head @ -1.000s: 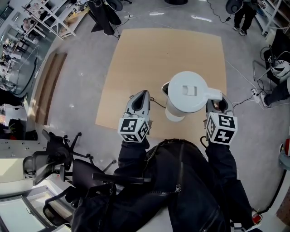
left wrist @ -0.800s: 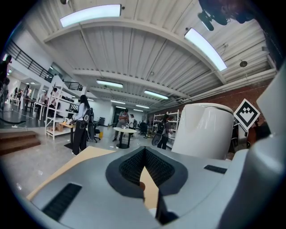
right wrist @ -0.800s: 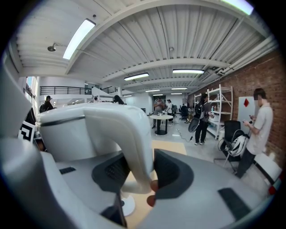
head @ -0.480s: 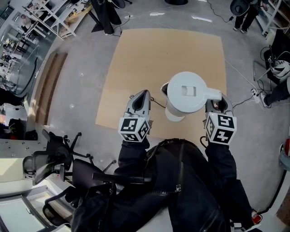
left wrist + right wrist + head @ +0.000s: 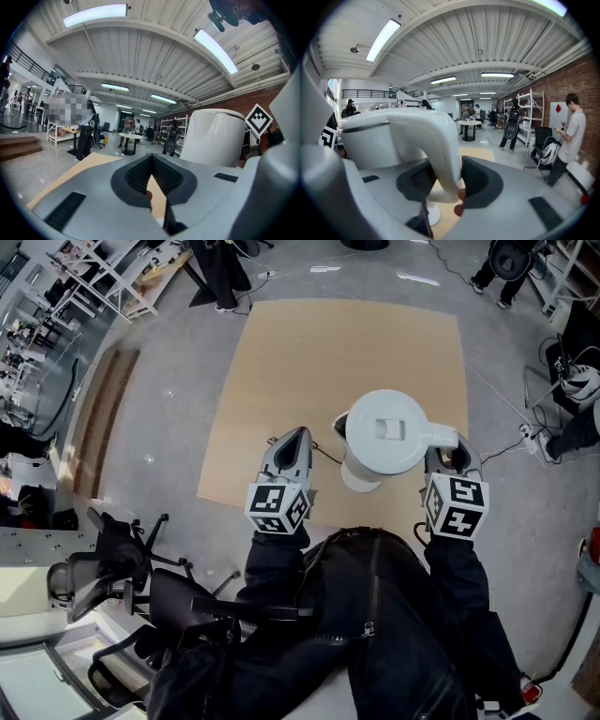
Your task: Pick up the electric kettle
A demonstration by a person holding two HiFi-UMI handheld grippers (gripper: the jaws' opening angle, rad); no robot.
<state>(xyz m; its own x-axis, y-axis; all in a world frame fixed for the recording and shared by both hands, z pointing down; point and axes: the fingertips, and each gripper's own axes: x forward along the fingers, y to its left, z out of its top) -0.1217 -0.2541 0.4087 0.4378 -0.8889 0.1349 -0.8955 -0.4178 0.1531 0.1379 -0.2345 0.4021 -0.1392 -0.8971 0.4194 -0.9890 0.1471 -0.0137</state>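
The electric kettle (image 5: 389,432), a smooth white plastic drum with a flat round lid, is at the centre of the head view, over the near edge of the matte tan bench (image 5: 309,352). Its glossy curved handle (image 5: 436,140) is clamped between the ribbed black pads of the right hand-held gripper (image 5: 443,183). The grey-shelled left hand-held gripper (image 5: 151,171) is just left of it in the frame, its ribbed pads pressed together on nothing.

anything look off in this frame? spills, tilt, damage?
Nothing stands out. The white plastic electric kettle looks upright, lid shut, its handle clamped in the right gripper. The left gripper is shut and empty beside it. No spill visible.
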